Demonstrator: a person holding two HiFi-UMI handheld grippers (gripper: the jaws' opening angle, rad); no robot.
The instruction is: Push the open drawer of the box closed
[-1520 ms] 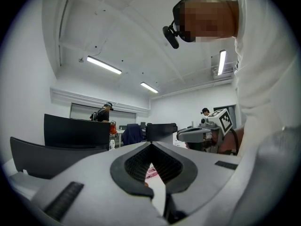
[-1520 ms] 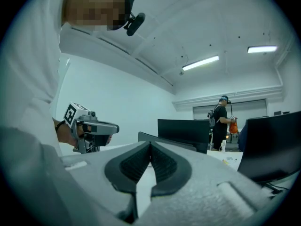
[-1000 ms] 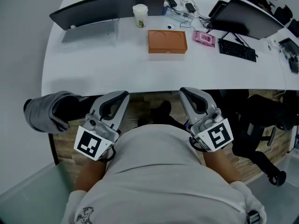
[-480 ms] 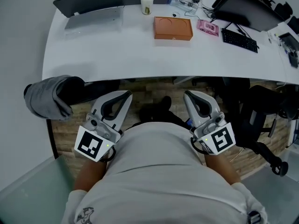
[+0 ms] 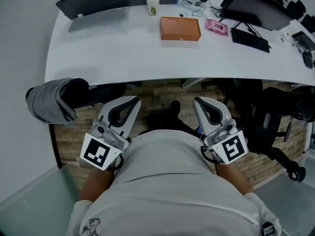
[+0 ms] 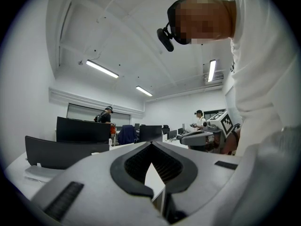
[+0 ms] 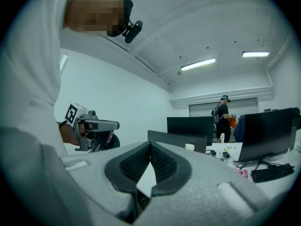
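Standing back from the white desk (image 5: 123,58), the person held both tools low at the waist, well apart from the work. Left gripper (image 5: 132,101): jaws pressed together tip to tip, nothing between the ribbed pads. Right gripper (image 5: 198,101): the same, fully closed and empty. The orange-brown box (image 5: 180,28) lay flat toward the far side of the desk, near its middle. A paper cup (image 5: 152,2) stood behind it to the left, a small pink item (image 5: 217,27) lay to its right, and a black keyboard (image 5: 250,39) sat further right. Whether the drawer stood out, and on which side, could not be told: the box was too small in the head view, and neither gripper view showed it. Judgement on handling: the box looked like thin card or light board, stiff enough but light. It would likely skid on the smooth desk top under a push instead of letting the drawer slide home. Best contact was probably flat and centred on the drawer's end face, with closed jaw tips as a blunt pusher. The other gripper could brace the opposite end wall. An off-centre push might cock the drawer and jam it. No grasp seemed called for; light, steady pressure should do, after a long reach across the desk.
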